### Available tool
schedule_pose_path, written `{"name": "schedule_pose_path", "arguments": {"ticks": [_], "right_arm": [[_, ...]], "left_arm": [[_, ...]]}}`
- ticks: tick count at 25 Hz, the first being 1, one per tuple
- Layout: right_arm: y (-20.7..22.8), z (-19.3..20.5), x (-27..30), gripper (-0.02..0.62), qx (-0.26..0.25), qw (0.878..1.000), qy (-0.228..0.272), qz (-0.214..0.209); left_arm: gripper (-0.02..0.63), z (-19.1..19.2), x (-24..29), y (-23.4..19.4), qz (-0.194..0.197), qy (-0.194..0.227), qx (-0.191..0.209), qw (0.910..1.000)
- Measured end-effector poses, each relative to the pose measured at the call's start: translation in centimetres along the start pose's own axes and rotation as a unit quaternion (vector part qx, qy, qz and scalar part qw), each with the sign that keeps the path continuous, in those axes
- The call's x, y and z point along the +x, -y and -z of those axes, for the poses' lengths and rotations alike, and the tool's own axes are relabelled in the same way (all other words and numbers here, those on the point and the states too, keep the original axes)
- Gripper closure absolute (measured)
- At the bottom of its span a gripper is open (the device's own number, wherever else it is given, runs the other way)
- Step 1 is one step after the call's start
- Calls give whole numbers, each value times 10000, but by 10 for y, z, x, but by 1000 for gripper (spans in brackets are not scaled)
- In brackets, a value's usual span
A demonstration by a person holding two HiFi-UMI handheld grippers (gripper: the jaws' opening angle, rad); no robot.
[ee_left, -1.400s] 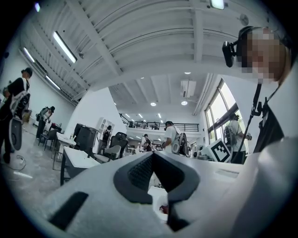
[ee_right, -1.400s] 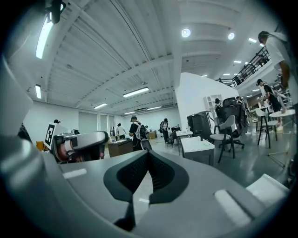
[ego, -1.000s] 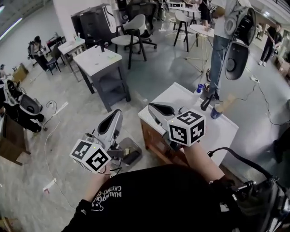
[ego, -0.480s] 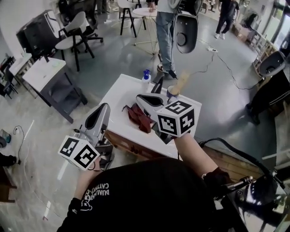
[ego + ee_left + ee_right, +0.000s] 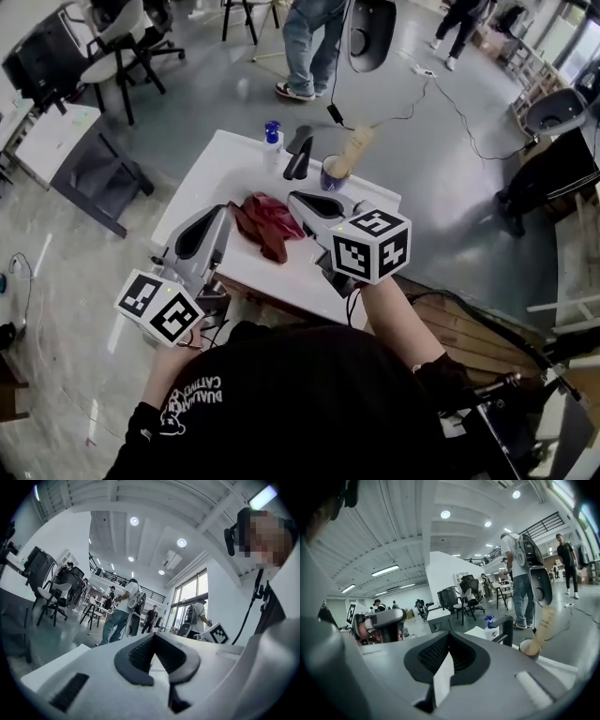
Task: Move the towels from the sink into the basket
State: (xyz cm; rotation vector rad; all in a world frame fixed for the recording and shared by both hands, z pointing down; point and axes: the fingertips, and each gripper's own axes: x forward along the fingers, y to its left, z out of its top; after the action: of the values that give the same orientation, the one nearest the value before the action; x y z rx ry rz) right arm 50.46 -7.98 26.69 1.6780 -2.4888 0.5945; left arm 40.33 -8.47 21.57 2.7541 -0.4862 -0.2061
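Head view now has the table (image 5: 225, 164) close below, where a second ago it lay farther off. A red towel (image 5: 262, 223) lies on it between the left gripper (image 5: 208, 225) and right gripper (image 5: 309, 201), both closed and empty. No sink or basket shows, and a grasp seems next.
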Motion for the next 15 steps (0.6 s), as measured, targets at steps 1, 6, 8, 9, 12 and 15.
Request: {"name": "schedule_pose_path", "arguments": {"ticks": [1, 6, 8, 9, 12, 15], "right_arm": [[4, 5, 3, 591, 60, 10000, -62, 41], [27, 29, 29, 591, 275, 9983, -371, 362], [37, 37, 41, 591, 408, 9968, -448, 518], [41, 41, 47, 591, 472, 9961, -481, 564], [51, 55, 65, 591, 656, 9934, -590, 730], [60, 74, 79, 591, 930, 9888, -628, 983]], "left_arm": [[600, 3, -1, -5, -10, -72, -33, 10000], [600, 22, -4, -45, -44, -414, -167, 9990], [601, 29, -2, -62, -5, -559, -272, 9981], [601, 32, -1, -70, 39, -634, -296, 9975], [600, 38, 2, -90, 194, -876, -239, 9957], [600, 50, 0, -108, 309, -1110, -203, 9931]]}}
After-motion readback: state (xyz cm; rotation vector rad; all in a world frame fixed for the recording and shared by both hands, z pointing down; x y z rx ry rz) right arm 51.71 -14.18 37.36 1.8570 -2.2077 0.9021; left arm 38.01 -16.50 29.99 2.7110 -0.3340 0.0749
